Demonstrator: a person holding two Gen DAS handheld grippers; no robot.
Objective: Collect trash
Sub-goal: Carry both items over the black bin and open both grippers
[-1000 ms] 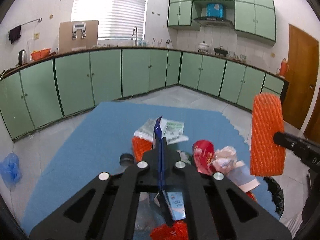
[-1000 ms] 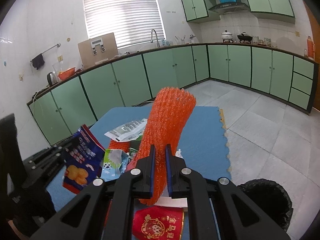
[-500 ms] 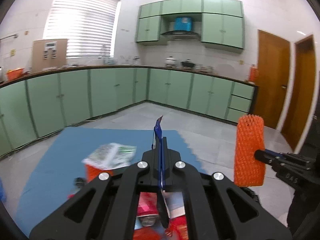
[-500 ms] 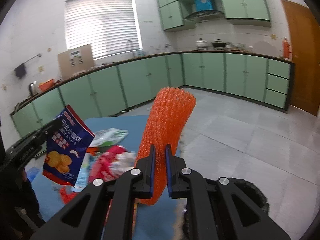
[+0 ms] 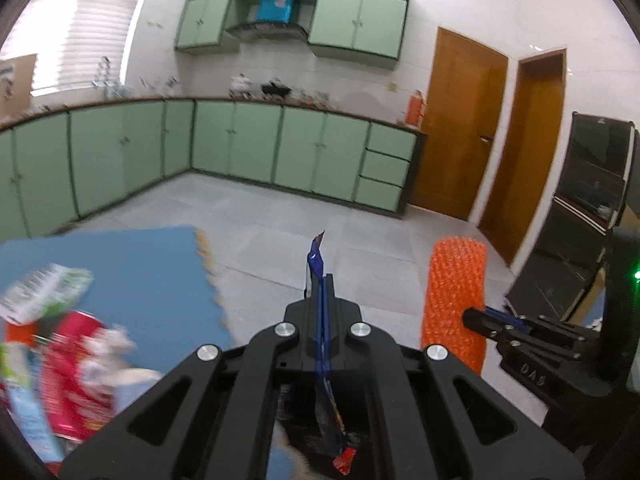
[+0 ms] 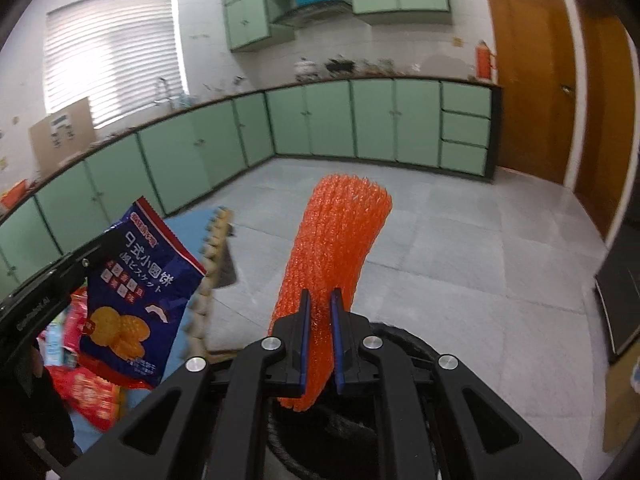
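Here, at the left of the right view, the snack bag (image 6: 138,292) is clamped edge-on in the left gripper (image 5: 322,308); at centre, the orange net (image 6: 332,264) is pinched by the right gripper (image 6: 320,336) above the bin (image 6: 404,338). Both should be centred over the rim before release.

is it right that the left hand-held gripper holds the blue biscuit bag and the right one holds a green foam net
Not quite: the foam net in the right hand-held gripper is orange, as the right wrist view shows. The left hand-held gripper does hold the blue biscuit bag.
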